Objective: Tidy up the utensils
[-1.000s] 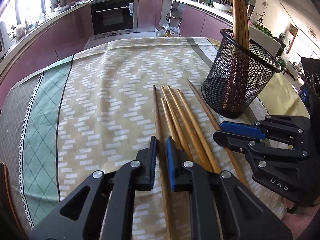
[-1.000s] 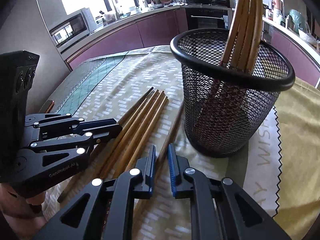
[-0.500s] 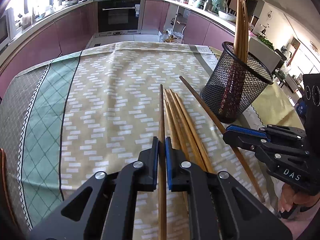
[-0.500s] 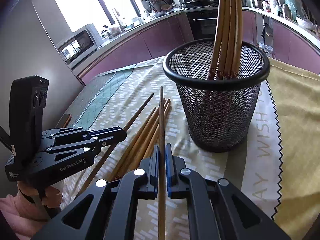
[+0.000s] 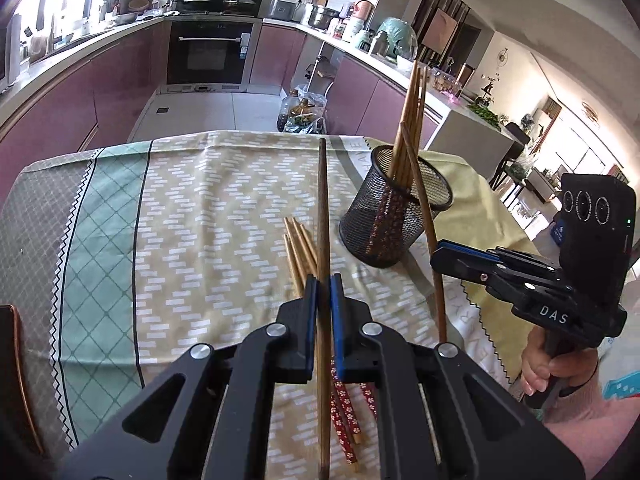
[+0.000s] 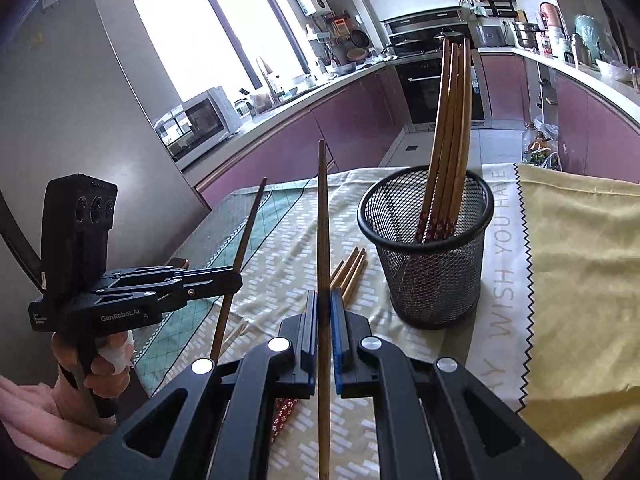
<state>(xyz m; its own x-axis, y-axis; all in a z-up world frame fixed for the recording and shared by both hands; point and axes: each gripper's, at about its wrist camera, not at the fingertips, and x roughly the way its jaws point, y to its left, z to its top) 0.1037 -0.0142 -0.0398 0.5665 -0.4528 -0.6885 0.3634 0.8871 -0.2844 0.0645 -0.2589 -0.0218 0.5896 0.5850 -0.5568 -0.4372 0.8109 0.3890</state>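
Note:
My left gripper [image 5: 324,280] is shut on a dark wooden chopstick [image 5: 322,208] and holds it above the table, left of the mesh cup. My right gripper [image 6: 324,298] is shut on a lighter chopstick [image 6: 322,220], also lifted. Each gripper shows in the other's view: the right gripper [image 5: 440,250] with its chopstick [image 5: 424,208], the left gripper [image 6: 236,280] with its chopstick [image 6: 244,236]. The black mesh cup [image 5: 394,216] [image 6: 426,248] stands on the cloth with several chopsticks upright in it. Three loose chopsticks [image 5: 298,248] [image 6: 352,270] lie beside it.
A patterned tablecloth [image 5: 200,220] covers the table, with a yellow cloth [image 6: 580,280] on its right part. Kitchen counters and an oven [image 5: 210,54] stand beyond the far edge. The table's near left edge [image 5: 16,344] is close to my left gripper.
Both grippers closed on a chopstick each and lifted them off the cloth, rising well above the table. Fewer chopsticks lie beside the cup.

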